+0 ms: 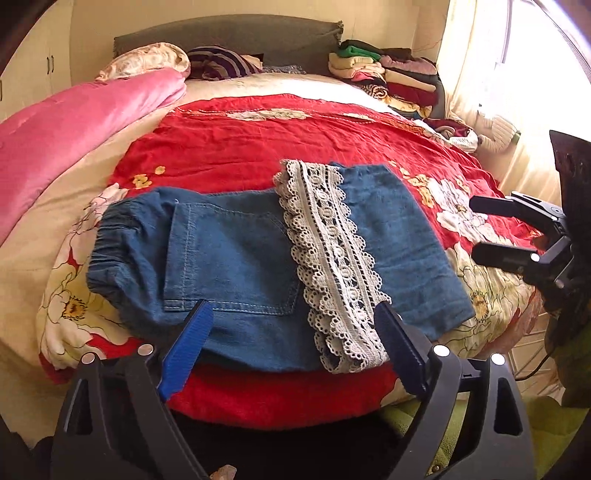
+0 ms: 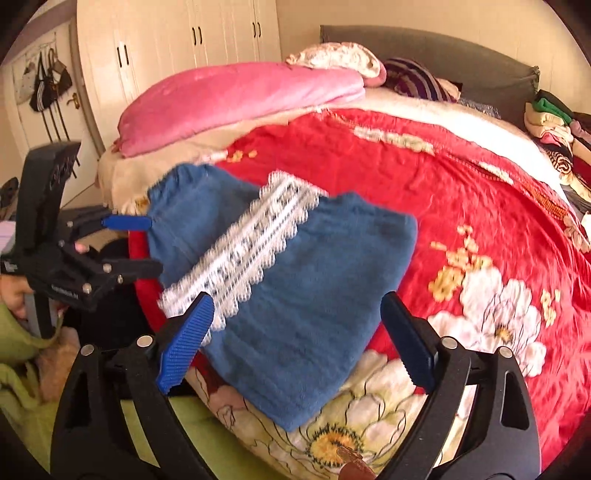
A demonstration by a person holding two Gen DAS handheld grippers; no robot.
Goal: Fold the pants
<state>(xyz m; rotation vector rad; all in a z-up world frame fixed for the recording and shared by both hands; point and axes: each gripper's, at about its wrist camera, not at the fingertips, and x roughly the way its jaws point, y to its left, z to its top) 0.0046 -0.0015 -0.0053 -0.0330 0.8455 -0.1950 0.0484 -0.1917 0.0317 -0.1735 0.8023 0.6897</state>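
Blue denim pants (image 1: 229, 251) lie folded into a short bundle on the red flowered bedspread (image 1: 258, 147), near the bed's front edge. A white lace hem band (image 1: 332, 251) crosses the top of them. My left gripper (image 1: 295, 332) hovers just above the near edge of the pants, jaws wide apart, and its pads touch no cloth. To the right of the bundle is my right gripper (image 1: 476, 229), also open and holding nothing. In the blurred right wrist view, the pants (image 2: 325, 295) and lace (image 2: 236, 258) lie beyond the open right gripper (image 2: 295, 332), with the left gripper (image 2: 140, 243) at the left.
A rolled pink quilt (image 1: 74, 125) lies along the bed's left side. Stacks of folded clothes (image 1: 388, 74) sit at the far right by the grey headboard (image 1: 229, 33). White wardrobes (image 2: 184, 37) stand behind the bed. A bright curtain (image 1: 480, 74) hangs on the right.
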